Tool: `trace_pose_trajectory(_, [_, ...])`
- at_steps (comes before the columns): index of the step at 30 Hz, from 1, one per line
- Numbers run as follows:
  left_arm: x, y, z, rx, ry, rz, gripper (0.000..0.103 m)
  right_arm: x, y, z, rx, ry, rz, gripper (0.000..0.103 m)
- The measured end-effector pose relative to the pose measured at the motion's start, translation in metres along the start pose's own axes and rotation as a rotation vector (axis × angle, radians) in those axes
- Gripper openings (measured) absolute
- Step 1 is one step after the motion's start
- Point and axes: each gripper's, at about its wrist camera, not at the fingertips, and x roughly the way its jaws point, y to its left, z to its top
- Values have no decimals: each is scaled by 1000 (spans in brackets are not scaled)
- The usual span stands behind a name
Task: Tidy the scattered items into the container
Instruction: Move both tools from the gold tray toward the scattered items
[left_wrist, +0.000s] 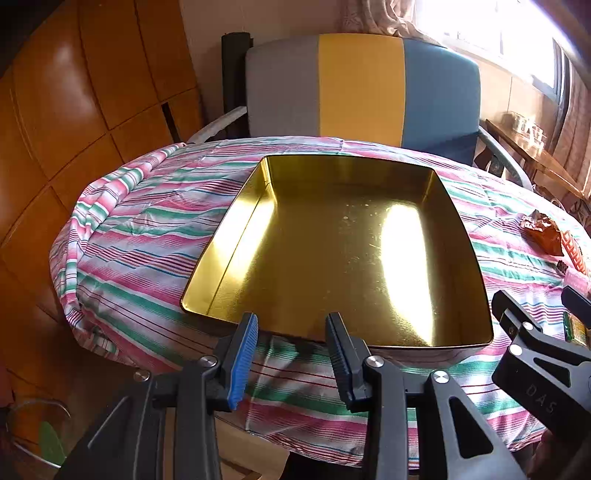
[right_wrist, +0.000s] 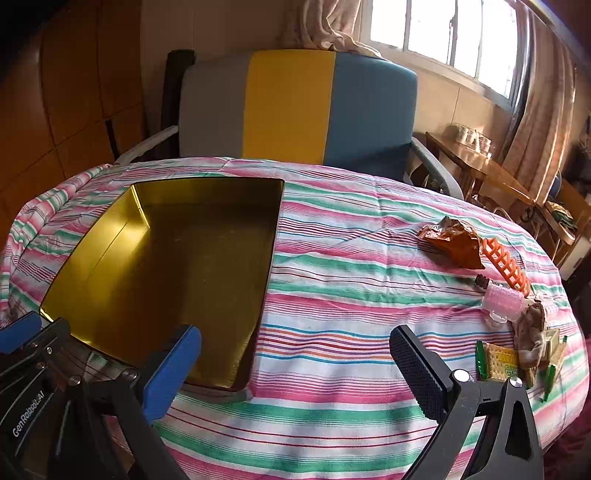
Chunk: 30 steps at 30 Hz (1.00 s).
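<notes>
An empty gold metal tin (left_wrist: 332, 258) sits on the striped tablecloth; it also shows in the right wrist view (right_wrist: 166, 266). My left gripper (left_wrist: 291, 354) is open and empty at the tin's near rim. My right gripper (right_wrist: 295, 365) is open wide and empty over the cloth, right of the tin. Scattered items lie at the table's right: a crumpled orange wrapper (right_wrist: 452, 242), an orange plastic comb (right_wrist: 508, 266), a pink hair roller (right_wrist: 504, 301), a brownish crumpled item (right_wrist: 532, 332) and a green-and-yellow packet (right_wrist: 502, 363). The wrapper (left_wrist: 543, 230) also shows in the left wrist view.
A grey, yellow and blue chair (right_wrist: 295, 107) stands behind the table. A wooden side table (right_wrist: 491, 173) is at the back right under the window. Wooden panels (left_wrist: 74, 110) line the left. The tablecloth (right_wrist: 351, 295) hangs over the table's edges.
</notes>
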Motion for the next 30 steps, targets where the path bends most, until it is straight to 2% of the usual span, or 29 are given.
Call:
trace_pose_trajectory(5, [-2, -17, -1, 53, -4, -40, 38, 0, -20, -4, 26, 5, -27, 103])
trace_pose_trajectory(10, [-7, -57, -1, 160, -6, -157, 39, 1, -58, -12, 88, 23, -40, 103])
trace_pose_trajectory(15, [-12, -99, -2, 272, -3, -274, 41, 5, -126, -27, 239, 50, -27, 103])
trace_pose_trajectory(21, [-12, -154, -11, 408, 38, -410, 41, -5, -228, -58, 469, 38, 32, 103])
trace_pose_trajectory(26, [-4, -181, -21, 473, 101, -472, 41, -21, -302, -82, 611, -9, 60, 103])
trace_pose_trajectory(30, [5, -187, -27, 480, 147, -490, 41, -20, -331, -78, 649, -46, 124, 103])
